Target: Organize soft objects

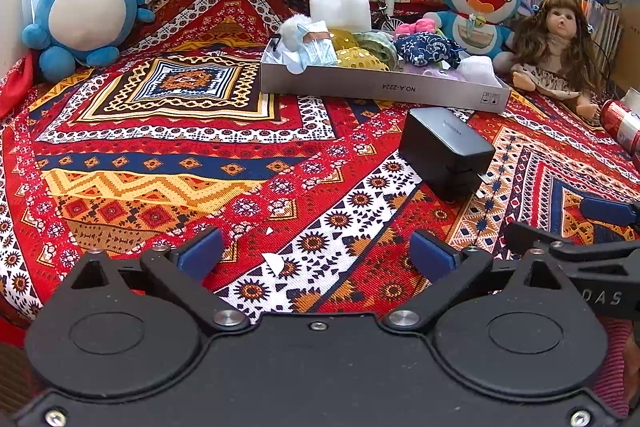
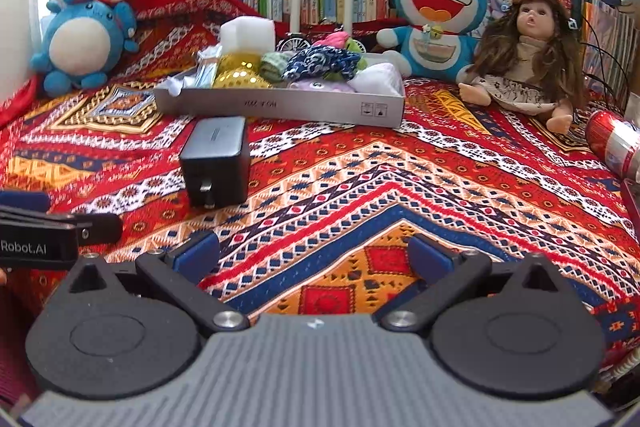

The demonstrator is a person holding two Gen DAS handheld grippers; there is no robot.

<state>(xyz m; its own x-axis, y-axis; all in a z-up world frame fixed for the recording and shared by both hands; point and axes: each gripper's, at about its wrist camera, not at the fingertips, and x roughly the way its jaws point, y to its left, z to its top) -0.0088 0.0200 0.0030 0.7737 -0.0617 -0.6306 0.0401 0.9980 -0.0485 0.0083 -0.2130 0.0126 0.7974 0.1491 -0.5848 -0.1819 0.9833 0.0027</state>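
Note:
A shallow grey cardboard box (image 1: 380, 89) (image 2: 280, 105) sits on the patterned cloth, filled with soft items: a white foam block (image 1: 340, 9) (image 2: 248, 31), a yellow sequined piece (image 1: 356, 57) (image 2: 238, 77), a navy patterned cloth (image 1: 426, 51) (image 2: 324, 63) and a white pad (image 2: 378, 79). My left gripper (image 1: 316, 253) hovers open over the cloth, nothing between its blue pads. My right gripper (image 2: 314, 255) is open too and holds nothing. Each gripper shows at the other view's edge.
A black charger block (image 1: 446, 151) (image 2: 216, 163) lies in front of the box. A round blue plush (image 1: 86, 11) (image 2: 82, 39), a blue cat plush (image 1: 480, 3) (image 2: 438, 15) and a long-haired doll (image 1: 558, 43) (image 2: 524, 55) sit behind. A red can (image 1: 622, 123) (image 2: 614, 143) lies at right. Bookshelves stand at the back.

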